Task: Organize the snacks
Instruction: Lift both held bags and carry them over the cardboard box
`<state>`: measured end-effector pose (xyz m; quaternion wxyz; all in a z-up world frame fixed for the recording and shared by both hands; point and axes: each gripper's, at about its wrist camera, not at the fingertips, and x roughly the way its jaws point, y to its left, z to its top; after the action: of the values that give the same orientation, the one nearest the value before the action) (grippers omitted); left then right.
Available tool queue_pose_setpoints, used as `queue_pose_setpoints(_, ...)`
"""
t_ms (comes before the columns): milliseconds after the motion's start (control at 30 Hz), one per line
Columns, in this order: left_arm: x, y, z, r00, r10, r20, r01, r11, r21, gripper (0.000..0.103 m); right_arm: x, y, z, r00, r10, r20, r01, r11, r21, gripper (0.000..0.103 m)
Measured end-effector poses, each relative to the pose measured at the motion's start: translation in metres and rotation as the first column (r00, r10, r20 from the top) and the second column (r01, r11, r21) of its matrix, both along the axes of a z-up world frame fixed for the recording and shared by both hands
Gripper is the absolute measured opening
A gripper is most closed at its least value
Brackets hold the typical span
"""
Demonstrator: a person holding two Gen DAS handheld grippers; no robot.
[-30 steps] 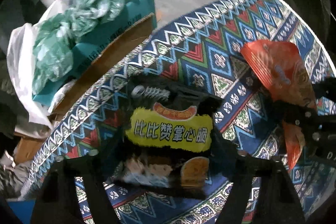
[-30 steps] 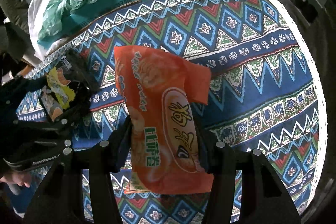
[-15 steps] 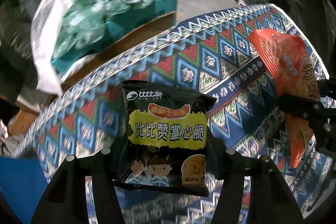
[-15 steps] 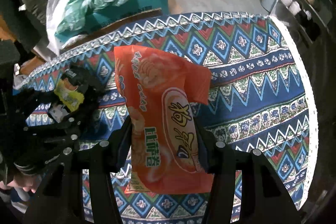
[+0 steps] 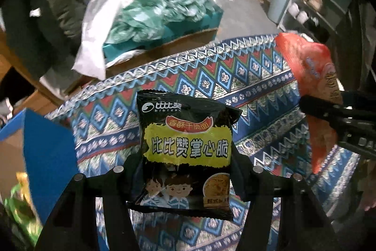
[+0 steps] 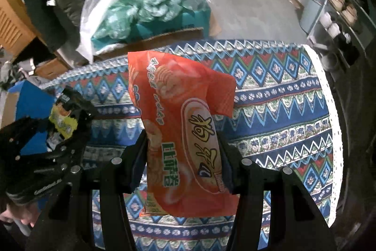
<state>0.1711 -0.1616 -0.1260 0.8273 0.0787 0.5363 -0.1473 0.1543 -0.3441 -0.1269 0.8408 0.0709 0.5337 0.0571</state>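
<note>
Both claws are loaded and lifted off the patterned worktop (image 6: 282,95). Left claw (image 5: 188,171) pinches the black snack packet (image 5: 185,152) by its lower half, its jaws having just closed in on it; the packet stands upright between them. Right claw (image 6: 183,157) clamps the orange snack bag (image 6: 183,133), whose top flops toward 1 o'clock. A blue box (image 5: 44,152) sits at 9 o'clock of the left view, likely the bin. Risks: slick film slipping from a low pinch, or the two claws, near each other, colliding.
</note>
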Motion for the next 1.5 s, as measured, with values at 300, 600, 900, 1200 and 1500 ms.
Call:
queue_pose_setpoints(300, -0.022, 0.033, 0.048, 0.998, 0.062, 0.033, -0.061, 0.998, -0.014, 0.061, -0.004, 0.036, 0.028, 0.997, 0.064, 0.041, -0.065, 0.998, 0.026, 0.053)
queue_pose_setpoints(600, -0.042, 0.104, 0.08, 0.984, 0.173, 0.05, -0.171, 0.985, -0.031, 0.061, -0.007, 0.098, 0.059, 0.98, 0.173, 0.099, -0.178, 0.982, 0.054, 0.053)
queue_pose_setpoints(900, -0.06, 0.186, 0.082, 0.948, 0.314, 0.043, -0.313, 0.949, -0.041, 0.061, -0.012, 0.17, 0.075, 0.949, 0.292, 0.116, -0.301, 0.951, 0.068, 0.053)
queue_pose_setpoints(1200, -0.072, 0.246, 0.075, 0.889, 0.458, 0.021, -0.453, 0.885, -0.106, 0.061, -0.014, 0.242, 0.086, 0.916, 0.381, 0.127, -0.393, 0.916, 0.086, 0.053)
queue_pose_setpoints(1500, -0.077, 0.289, 0.067, 0.844, 0.536, 0.005, -0.53, 0.837, -0.136, 0.061, -0.012, 0.296, 0.08, 0.894, 0.439, 0.093, -0.447, 0.889, 0.103, 0.053)
